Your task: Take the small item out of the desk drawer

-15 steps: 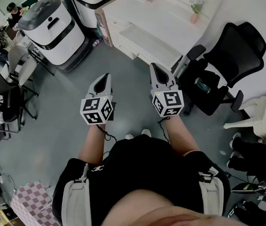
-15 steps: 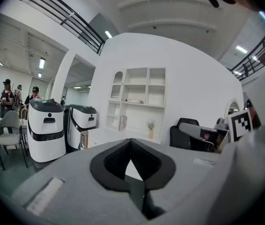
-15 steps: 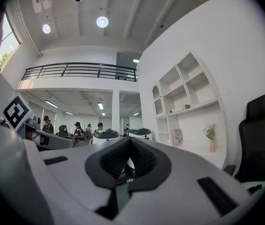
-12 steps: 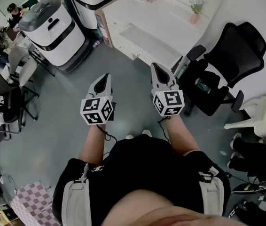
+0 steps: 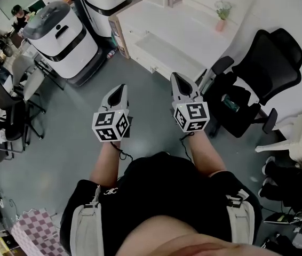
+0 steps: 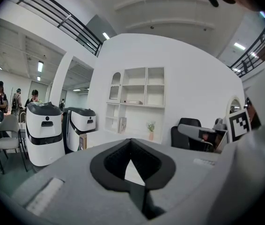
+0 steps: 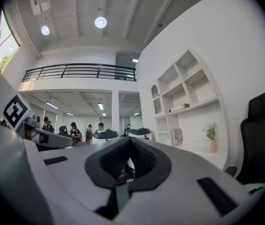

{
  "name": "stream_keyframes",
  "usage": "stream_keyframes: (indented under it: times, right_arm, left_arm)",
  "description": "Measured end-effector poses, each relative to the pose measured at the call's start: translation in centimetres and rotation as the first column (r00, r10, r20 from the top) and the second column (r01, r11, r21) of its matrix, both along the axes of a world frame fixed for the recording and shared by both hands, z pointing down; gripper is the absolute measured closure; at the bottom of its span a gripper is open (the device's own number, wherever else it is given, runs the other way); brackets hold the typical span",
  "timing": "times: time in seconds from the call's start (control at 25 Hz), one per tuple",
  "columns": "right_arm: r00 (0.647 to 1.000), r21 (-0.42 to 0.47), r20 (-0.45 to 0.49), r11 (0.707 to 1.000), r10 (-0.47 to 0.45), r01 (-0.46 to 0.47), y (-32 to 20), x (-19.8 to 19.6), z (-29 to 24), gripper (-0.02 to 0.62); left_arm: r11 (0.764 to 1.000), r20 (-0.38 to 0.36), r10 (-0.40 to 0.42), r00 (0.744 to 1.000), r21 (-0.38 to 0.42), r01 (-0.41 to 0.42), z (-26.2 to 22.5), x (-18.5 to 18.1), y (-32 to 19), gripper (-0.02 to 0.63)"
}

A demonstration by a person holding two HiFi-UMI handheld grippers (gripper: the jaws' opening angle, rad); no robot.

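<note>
I stand on the grey floor, some way short of the white desk (image 5: 185, 31). Its drawer fronts (image 5: 140, 55) run along its near edge, and I cannot tell whether any is open. No small item shows. My left gripper (image 5: 120, 88) and my right gripper (image 5: 175, 77) are held side by side at waist height, pointing toward the desk, both shut with nothing in them. In the left gripper view the left gripper (image 6: 131, 146) faces the desk (image 6: 102, 137) and the wall shelves. In the right gripper view the black pads of the right gripper (image 7: 130, 143) meet.
A black office chair (image 5: 257, 73) stands right of the desk, close to my right gripper. Two white machines (image 5: 60, 36) (image 5: 100, 1) stand to the desk's left. A pink vase (image 5: 221, 15) sits on the desk. Chairs (image 5: 7, 111) and people fill the far left.
The head view has shifted slightly. Both grippers keep their places and stay shut.
</note>
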State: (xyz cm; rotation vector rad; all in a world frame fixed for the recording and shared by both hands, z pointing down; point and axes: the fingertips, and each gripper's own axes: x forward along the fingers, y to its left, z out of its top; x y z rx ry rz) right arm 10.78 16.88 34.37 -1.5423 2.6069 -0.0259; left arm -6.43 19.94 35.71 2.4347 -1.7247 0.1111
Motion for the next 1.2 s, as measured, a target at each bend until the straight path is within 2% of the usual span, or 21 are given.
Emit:
stream_keyframes:
  times: [0.4, 0.72, 1.2]
  right_arm:
    - [0.999, -0.006, -0.001, 0.999, -0.047, 0.047, -2.3, 2.9, 1.2, 0.598]
    - [0.998, -0.024, 0.002, 0.997, -0.067, 0.067, -5.1, 3.9, 1.8, 0.598]
    - [1.0, -0.047, 0.002, 0.999, -0.027, 0.027, -12.2, 4.8, 2.9, 0.598]
  left_arm:
    - [1.0, 0.003, -0.017, 1.0, 0.009, 0.017, 1.0, 3.8, -1.6, 0.592]
    - [1.0, 0.01, -0.027, 1.0, 0.002, 0.027, 1.5, 5.0, -4.1, 0.592]
    - [1.0, 0.037, 0.021, 0.999, -0.015, -0.02, 2.2, 5.5, -12.1, 0.592]
